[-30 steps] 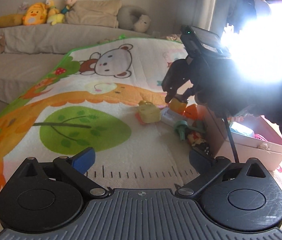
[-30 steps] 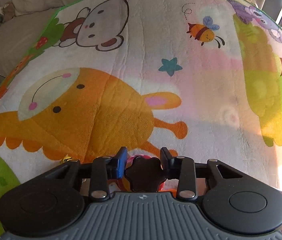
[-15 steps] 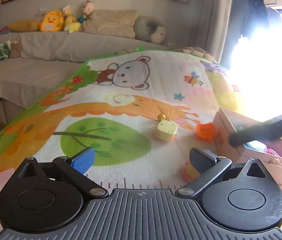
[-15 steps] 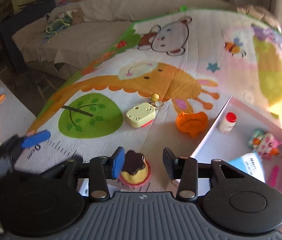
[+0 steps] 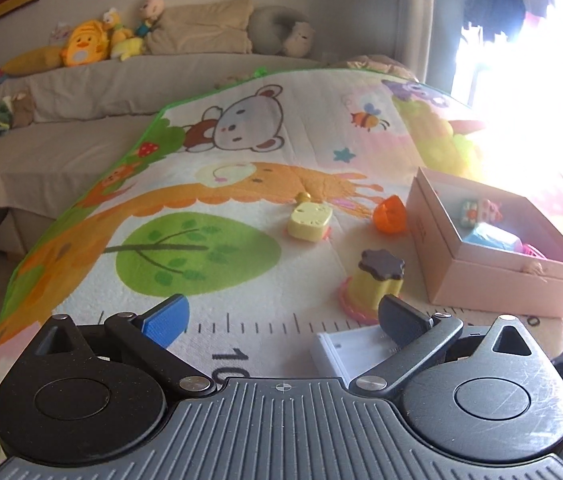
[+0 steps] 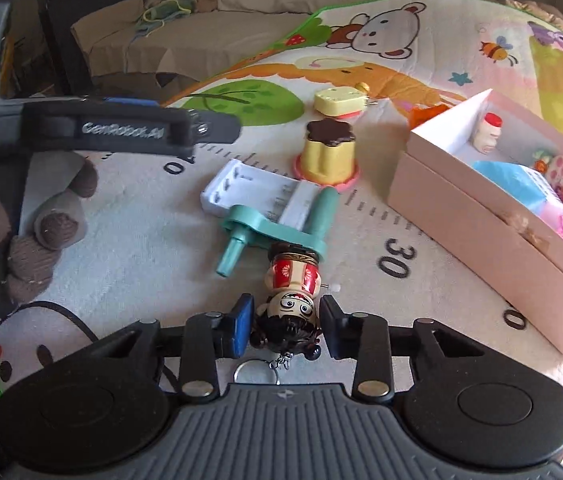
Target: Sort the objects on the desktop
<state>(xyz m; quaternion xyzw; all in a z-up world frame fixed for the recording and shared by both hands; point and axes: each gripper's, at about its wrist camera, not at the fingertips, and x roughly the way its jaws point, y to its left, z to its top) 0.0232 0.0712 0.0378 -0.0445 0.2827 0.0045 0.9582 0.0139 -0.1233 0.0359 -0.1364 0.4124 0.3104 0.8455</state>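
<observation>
- while the left gripper hangs wide apart and empty over the play mat, the pudding toy stands just beside the pink box.
- right wrist view: the right gripper is closing around a doll keychain, near the teal part.

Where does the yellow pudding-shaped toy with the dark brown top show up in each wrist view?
Left wrist view: the yellow pudding-shaped toy with the dark brown top stands right of centre on the mat, just above the right finger of the tongs.
Right wrist view: the same toy stands upper centre, beyond the white plastic tray.
Shared landmark: the pink cardboard box, to the toy's right in both.
</observation>
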